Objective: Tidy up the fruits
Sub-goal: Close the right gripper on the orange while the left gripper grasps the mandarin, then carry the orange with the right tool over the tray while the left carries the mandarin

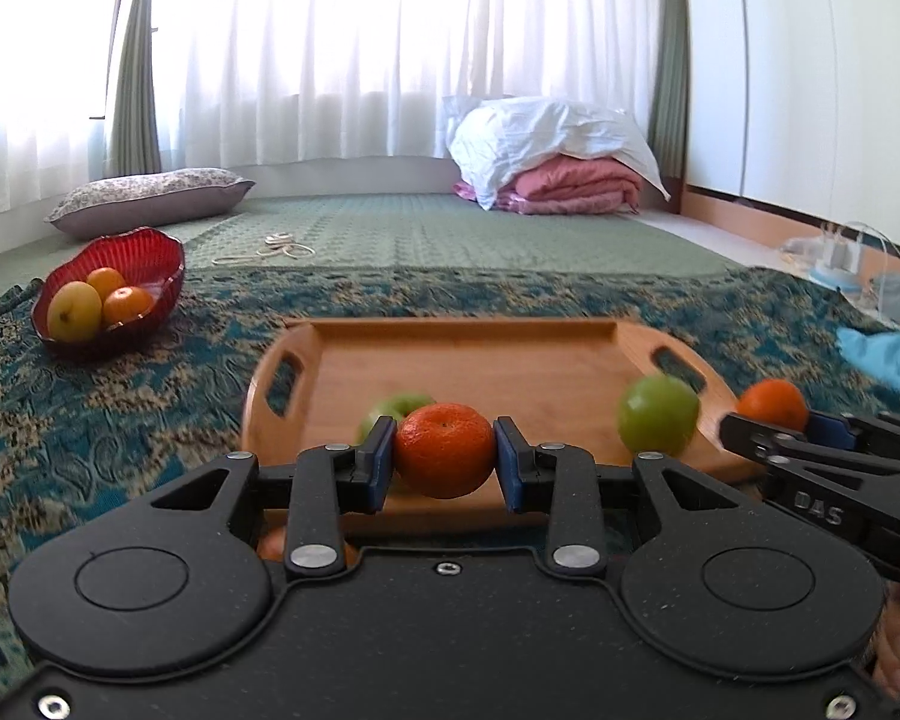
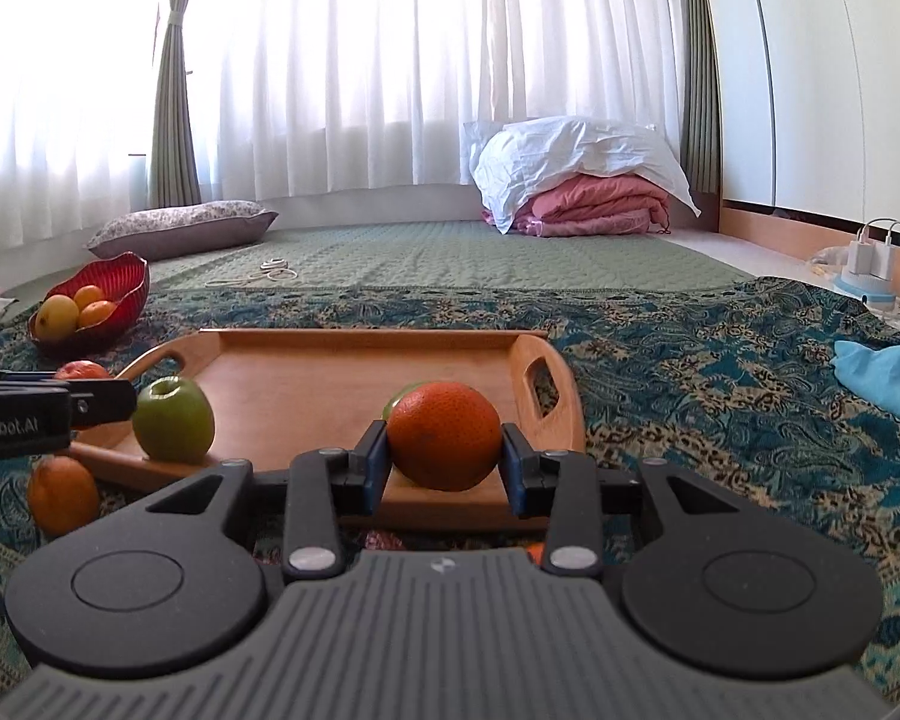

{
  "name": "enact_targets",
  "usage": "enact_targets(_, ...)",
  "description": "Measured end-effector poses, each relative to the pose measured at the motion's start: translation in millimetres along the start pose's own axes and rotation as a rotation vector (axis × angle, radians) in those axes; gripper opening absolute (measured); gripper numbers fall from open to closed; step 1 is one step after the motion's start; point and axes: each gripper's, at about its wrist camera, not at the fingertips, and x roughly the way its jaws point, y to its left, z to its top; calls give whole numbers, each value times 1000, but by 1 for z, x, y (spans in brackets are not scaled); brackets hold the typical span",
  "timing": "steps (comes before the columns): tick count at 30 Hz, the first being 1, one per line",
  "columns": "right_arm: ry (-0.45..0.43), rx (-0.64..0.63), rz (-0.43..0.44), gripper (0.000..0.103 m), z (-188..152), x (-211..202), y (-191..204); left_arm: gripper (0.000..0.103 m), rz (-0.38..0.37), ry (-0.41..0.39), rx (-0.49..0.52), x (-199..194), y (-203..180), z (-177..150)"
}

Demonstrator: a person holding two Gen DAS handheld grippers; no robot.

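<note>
The left gripper (image 1: 445,456) is grasping a round orange mandarin (image 1: 444,450), its blue-padded jaws pressing on the fruit's two sides and holding it just above the near edge of the rectangular wooden tray with cut-out handles (image 1: 468,354). The right gripper (image 2: 445,456) is likewise clenching a second round orange fruit (image 2: 444,445) between its jaws, over the near right part of the same wooden tray (image 2: 330,372).

In the left wrist view, a green apple (image 1: 657,414) is sitting on the tray's right side, and another green apple (image 1: 399,405) is showing partly behind the held mandarin. The right gripper is reaching in from the right edge with its orange fruit (image 1: 773,402) between the pads.

In the right wrist view, a green apple (image 2: 174,419) is resting at the tray's near left corner, and a loose orange fruit (image 2: 63,493) is lying on the teal patterned blanket (image 2: 720,372) just beside the tray. The left gripper is coming in at the left edge, with its mandarin partly hidden behind it.

A red ribbed glass bowl (image 1: 150,252) is standing well apart on the blanket to the far left, holding a yellow fruit (image 1: 75,311) and two oranges (image 1: 127,305).
</note>
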Motion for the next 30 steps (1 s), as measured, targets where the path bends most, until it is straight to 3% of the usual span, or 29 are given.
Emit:
enact_targets(10, 41, 27, 17, 43, 39, 36, -13, 33, -25, 56, -57, 42, 35, 50)
enact_targets(15, 145, 71, 39, 42, 56, 70, -25, 33, -78, 147, -80, 80, 43, 67)
enact_targets(30, 449, 77, 157, 42, 86, 157, -26, 33, -99, 407, -97, 177, 50, 82)
